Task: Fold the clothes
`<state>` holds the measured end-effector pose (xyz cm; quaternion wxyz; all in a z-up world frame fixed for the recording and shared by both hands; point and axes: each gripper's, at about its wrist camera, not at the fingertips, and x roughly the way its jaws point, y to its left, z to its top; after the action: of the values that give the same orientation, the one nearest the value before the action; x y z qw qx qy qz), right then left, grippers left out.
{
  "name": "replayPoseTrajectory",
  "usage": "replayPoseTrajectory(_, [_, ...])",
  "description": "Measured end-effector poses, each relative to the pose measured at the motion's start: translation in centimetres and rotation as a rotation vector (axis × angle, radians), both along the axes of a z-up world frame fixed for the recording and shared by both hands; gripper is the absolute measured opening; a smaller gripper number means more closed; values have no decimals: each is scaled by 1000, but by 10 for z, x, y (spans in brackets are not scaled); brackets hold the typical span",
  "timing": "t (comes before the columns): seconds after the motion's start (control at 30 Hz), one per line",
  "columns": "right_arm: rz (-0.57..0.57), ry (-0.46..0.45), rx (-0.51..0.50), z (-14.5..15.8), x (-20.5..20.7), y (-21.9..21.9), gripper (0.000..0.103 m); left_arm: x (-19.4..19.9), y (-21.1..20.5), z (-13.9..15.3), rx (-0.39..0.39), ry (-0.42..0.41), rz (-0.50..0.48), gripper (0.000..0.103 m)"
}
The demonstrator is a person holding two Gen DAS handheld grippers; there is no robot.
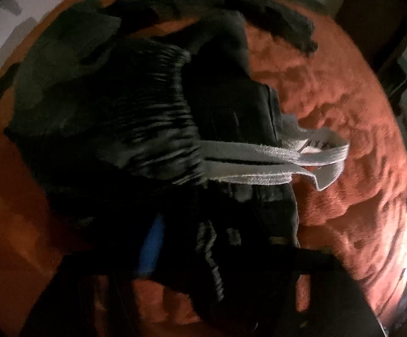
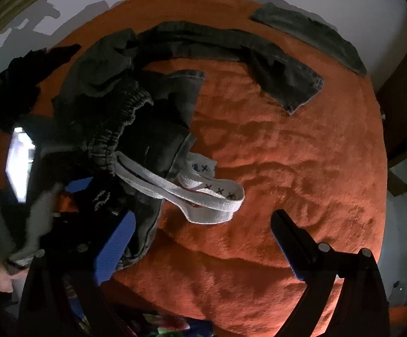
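Here a pair of dark grey jeans (image 2: 124, 118) lies crumpled on a fuzzy orange blanket (image 2: 287, 154), its elastic waistband (image 2: 119, 129) bunched up toward the left of the right wrist view and one leg curving away along the far edge of the blanket to a hem (image 2: 293, 84) at the upper right. A pale flat drawstring (image 2: 203, 196) with small dark crosses stitched near its end spills out of the waistband and loops onto the bare blanket.

The right gripper (image 2: 200, 238) hangs over the blanket with its jaws spread wide; its blue-padded left finger (image 2: 113, 250) sits against the edge of the jeans and the other finger (image 2: 290, 236) stands well apart over bare fleece, so nothing is clamped between them.

In the left wrist view the picture is dark and smeared. The left gripper (image 1: 203, 252) is pushed down into the gathered waistband (image 1: 136, 118), with a sliver of blue pad (image 1: 151, 247) showing beside black fabric that fills the space between its fingers; whether the pads actually pinch the cloth I cannot tell. The drawstring (image 1: 273, 157) trails off to the right there

A separate folded grey garment (image 2: 310, 33) rests at the far right edge of the blanket, apart from the jeans
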<state>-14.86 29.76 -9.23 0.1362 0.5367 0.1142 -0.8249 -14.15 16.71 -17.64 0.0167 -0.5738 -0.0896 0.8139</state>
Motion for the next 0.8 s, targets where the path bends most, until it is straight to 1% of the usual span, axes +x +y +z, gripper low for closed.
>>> replayPoseTrajectory(0.03, [-2, 1, -4, 0, 1, 0, 97, 6, -14, 4, 57, 6, 12, 27])
replayPoseTrajectory(0.07, [-2, 4, -7, 1, 2, 0, 97, 11, -28, 8, 114, 8, 22, 10])
replayPoseTrajectory(0.1, [-1, 9, -8, 3, 3, -1, 97, 19, -47, 14, 166, 10, 44, 6])
replayPoseTrajectory(0.17, [4, 21, -4, 6, 4, -3, 97, 40, -89, 26, 245, 31, 91, 6])
replayPoseTrajectory(0.2, [4, 24, -1, 6, 4, -3, 97, 49, -105, 30, 264, 44, 99, 6])
replayPoseTrajectory(0.23, [4, 26, 2, 7, 3, -5, 97, 59, -119, 32, 249, 52, 108, 6])
replayPoseTrajectory(0.27, [4, 24, 2, 6, 3, -6, 97, 69, -134, 33, 221, 56, 132, 0])
replayPoseTrajectory(0.33, [7, 23, -4, 7, 2, -10, 97, 90, -165, 33, 165, 63, 180, 0])
replayPoseTrajectory(0.43, [12, 17, -18, 6, 3, -17, 97, 114, -213, 21, 158, 35, 278, 0])
replayPoseTrajectory(0.47, [15, 10, -22, 5, 4, -19, 97, 120, -229, 15, 174, 19, 324, 0])
replayPoseTrajectory(0.5, [18, 2, -24, 3, 4, -21, 97, 123, -238, 13, 220, 11, 358, 0])
replayPoseTrajectory(0.53, [20, -7, -23, 2, 4, -23, 97, 123, -243, 14, 275, 13, 370, 0])
replayPoseTrajectory(0.57, [21, -16, -22, 0, 4, -25, 97, 124, -247, 14, 331, 16, 383, 2])
replayPoseTrajectory(0.6, [20, -19, -21, -2, 3, -26, 97, 121, -243, 19, 368, 20, 367, 11])
replayPoseTrajectory(0.63, [16, -22, -23, -2, 2, -27, 97, 115, -230, 27, 385, 26, 319, 18])
replayPoseTrajectory(0.67, [13, -25, -26, -3, 2, -27, 97, 109, -217, 36, 393, 39, 271, 35])
replayPoseTrajectory(0.7, [8, -26, -28, -4, 1, -27, 97, 102, -197, 48, 374, 69, 207, 51])
replayPoseTrajectory(0.73, [3, -27, -29, -4, 1, -27, 97, 93, -175, 59, 338, 103, 145, 56])
replayPoseTrajectory(0.77, [-2, -27, -31, -4, 0, -27, 97, 86, -159, 66, 303, 126, 106, 61])
replayPoseTrajectory(0.8, [-7, -28, -32, -4, 0, -27, 97, 76, -143, 70, 260, 140, 77, 63])
